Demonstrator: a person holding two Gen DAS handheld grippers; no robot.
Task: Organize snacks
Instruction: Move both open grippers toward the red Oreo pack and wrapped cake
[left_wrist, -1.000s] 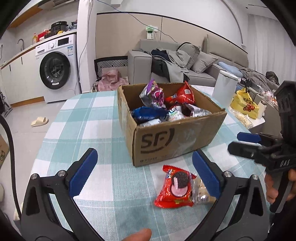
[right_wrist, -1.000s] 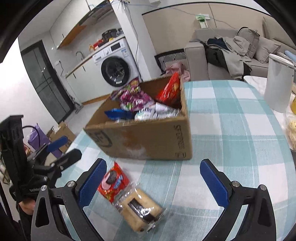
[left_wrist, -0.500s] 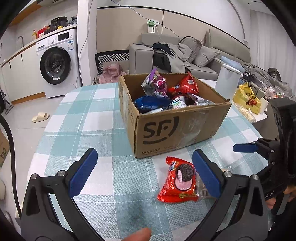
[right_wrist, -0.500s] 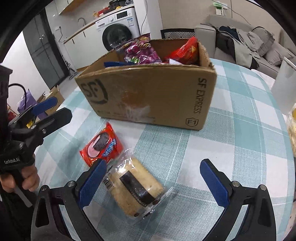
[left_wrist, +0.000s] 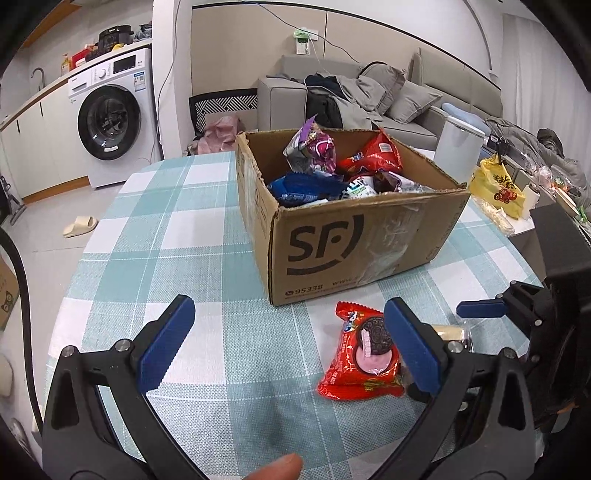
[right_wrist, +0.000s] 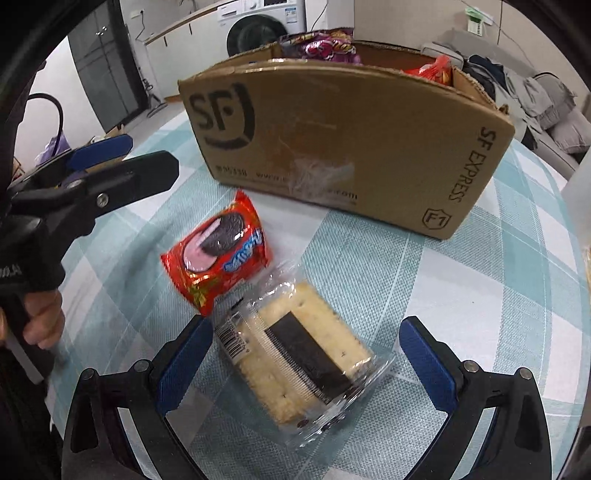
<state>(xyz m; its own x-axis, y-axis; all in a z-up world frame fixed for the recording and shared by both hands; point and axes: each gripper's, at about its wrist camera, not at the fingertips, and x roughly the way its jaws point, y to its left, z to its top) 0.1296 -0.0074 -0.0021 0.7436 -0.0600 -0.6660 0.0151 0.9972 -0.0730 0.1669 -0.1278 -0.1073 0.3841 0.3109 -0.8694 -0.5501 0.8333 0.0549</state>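
Note:
A brown cardboard box (left_wrist: 354, 236) (right_wrist: 347, 147) holding several snack bags stands on the checked tablecloth. In front of it lie a red cookie packet (left_wrist: 364, 354) (right_wrist: 218, 254) and a clear-wrapped cracker pack (right_wrist: 299, 354). My right gripper (right_wrist: 306, 369) is open, low over the cracker pack, which lies between its blue pads without touching them. My left gripper (left_wrist: 291, 347) is open above the cloth, its right pad (left_wrist: 410, 347) over the red packet's edge. The cracker pack (left_wrist: 448, 332) is mostly hidden in the left wrist view.
The table (left_wrist: 166, 240) is round, with its edge near on the left. A white bin (left_wrist: 458, 147) and a yellow bag (left_wrist: 496, 188) stand to the right of the box. A washing machine (left_wrist: 110, 118) and a sofa (left_wrist: 351, 96) are behind.
My right gripper has dropped and moved forward until the cracker pack lies between its pads. My left gripper has come a little closer to the box and the red packet.

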